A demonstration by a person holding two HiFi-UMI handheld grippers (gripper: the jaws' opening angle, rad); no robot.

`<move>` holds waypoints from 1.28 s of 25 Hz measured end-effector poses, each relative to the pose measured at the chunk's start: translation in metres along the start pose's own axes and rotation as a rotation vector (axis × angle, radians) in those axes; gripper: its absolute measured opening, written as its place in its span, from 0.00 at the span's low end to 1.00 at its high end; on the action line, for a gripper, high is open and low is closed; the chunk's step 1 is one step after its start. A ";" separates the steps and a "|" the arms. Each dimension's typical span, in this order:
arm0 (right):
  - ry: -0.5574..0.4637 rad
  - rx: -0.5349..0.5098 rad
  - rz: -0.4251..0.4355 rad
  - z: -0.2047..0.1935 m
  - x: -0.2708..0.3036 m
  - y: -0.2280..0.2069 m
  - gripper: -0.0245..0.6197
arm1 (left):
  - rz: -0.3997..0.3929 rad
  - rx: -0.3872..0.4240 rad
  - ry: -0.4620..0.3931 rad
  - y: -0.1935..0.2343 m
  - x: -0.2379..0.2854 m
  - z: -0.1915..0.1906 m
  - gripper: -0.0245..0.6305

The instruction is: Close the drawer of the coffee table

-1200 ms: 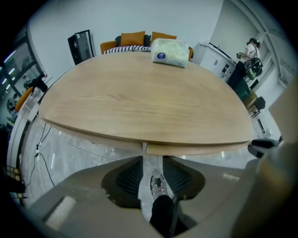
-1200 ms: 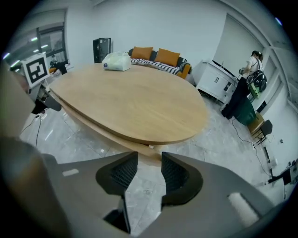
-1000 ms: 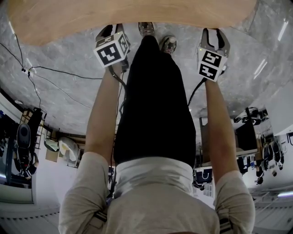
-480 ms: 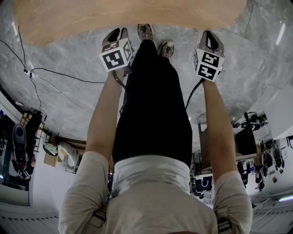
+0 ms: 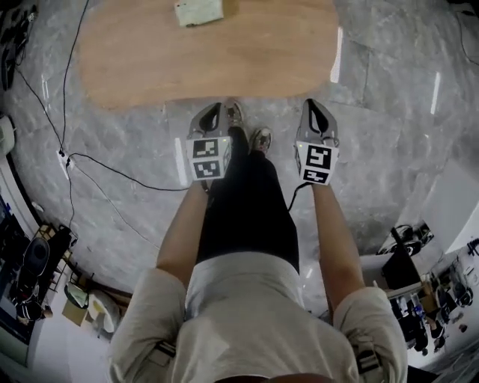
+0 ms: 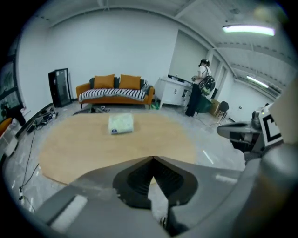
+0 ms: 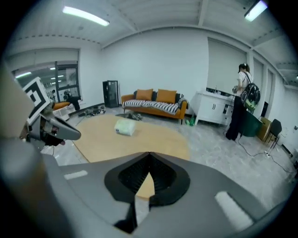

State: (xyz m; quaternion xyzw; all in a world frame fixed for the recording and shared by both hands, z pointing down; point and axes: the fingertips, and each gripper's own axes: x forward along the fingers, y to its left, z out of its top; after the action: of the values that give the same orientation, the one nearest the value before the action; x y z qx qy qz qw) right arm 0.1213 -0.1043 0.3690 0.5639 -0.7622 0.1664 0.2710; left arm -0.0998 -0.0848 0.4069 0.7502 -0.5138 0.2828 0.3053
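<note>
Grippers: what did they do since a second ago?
The left gripper and right gripper both rose away from the table edge. Their jaws have just been closing and are now shut on nothing. Nothing was grabbed or dropped. The table and the person's shoes stayed put.

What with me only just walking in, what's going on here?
A person stands at the edge of a wooden coffee table, one gripper in each hand. The left gripper and right gripper hang in the air short of it, fingers just closed on nothing. A pale packet lies on the tabletop. No open drawer shows.
</note>
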 end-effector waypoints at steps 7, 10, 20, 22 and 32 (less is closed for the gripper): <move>-0.288 -0.064 0.090 0.145 -0.057 0.010 0.05 | -0.017 0.084 -0.261 -0.046 -0.084 0.112 0.07; -0.389 -0.086 0.111 0.185 -0.083 0.021 0.05 | 0.020 0.049 -0.352 -0.047 -0.118 0.146 0.07; -0.731 -0.110 0.085 0.311 -0.222 0.032 0.05 | 0.030 0.163 -0.649 -0.094 -0.256 0.253 0.07; -0.796 -0.057 0.065 0.335 -0.253 0.021 0.05 | 0.009 0.129 -0.728 -0.110 -0.282 0.281 0.07; -0.869 -0.115 -0.032 0.385 -0.326 0.015 0.05 | -0.090 0.265 -0.928 -0.184 -0.348 0.352 0.07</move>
State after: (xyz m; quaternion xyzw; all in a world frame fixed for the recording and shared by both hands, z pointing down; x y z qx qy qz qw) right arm 0.0914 -0.0646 -0.1329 0.5773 -0.8046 -0.1331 -0.0411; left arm 0.0037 -0.0876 -0.1104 0.8511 -0.5223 -0.0320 -0.0423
